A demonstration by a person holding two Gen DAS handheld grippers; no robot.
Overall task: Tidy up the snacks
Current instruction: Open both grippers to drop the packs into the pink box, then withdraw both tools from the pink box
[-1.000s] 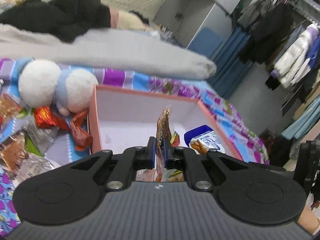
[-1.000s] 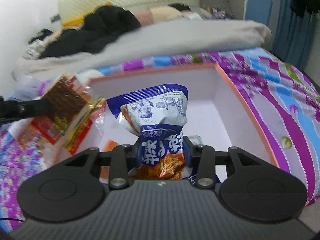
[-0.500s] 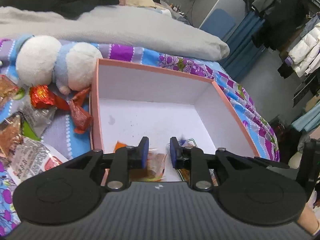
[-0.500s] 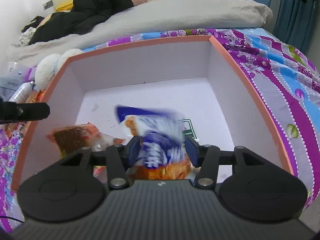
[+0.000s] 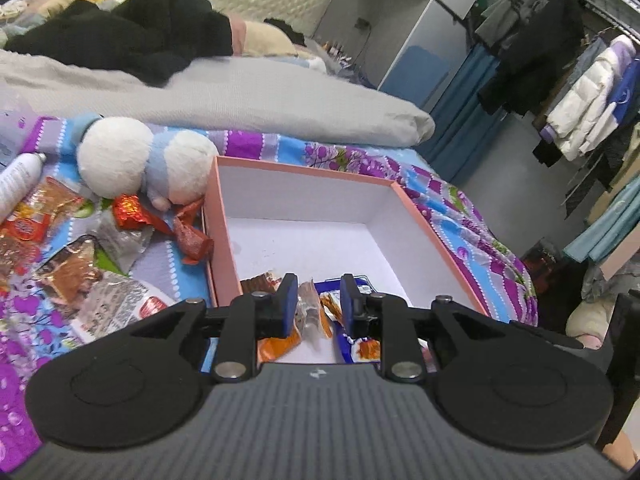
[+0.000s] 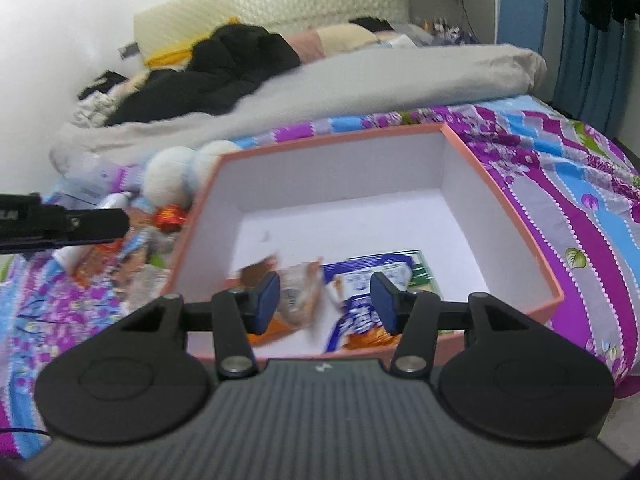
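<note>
Left gripper (image 5: 319, 300), bottom centre of its view: jaws apart, nothing clamped, pads clear of the packets behind them. Right gripper (image 6: 325, 301), bottom centre of its view: jaws wider apart, also holding nothing.

Just past both sets of fingers, the snacks lie on the near floor of the pink box (image 5: 434, 240): a blue-and-white packet (image 6: 362, 294) right of centre, a clear wrapper with brown contents (image 6: 300, 292) beside it on the left, an orange packet (image 5: 280, 346) under that. Right view is motion-blurred, so packet edges are soft. Rest of the box floor is bare white.

Left of the box, lower left of the left view: loose snack packets (image 5: 68, 268) scattered on the purple-blue bedspread (image 5: 472, 232), red foil wrappers (image 5: 132, 212) against the box's left wall. Behind them a white-and-blue plush toy (image 5: 148, 160) touching the box's far left corner; a white bottle (image 5: 18, 178) at the left edge.

Further back: grey duvet (image 5: 240, 104) across the bed, black clothing (image 5: 132, 32) piled on it. Upper right of the left view: clothes rack with jackets (image 5: 580, 100).
</note>
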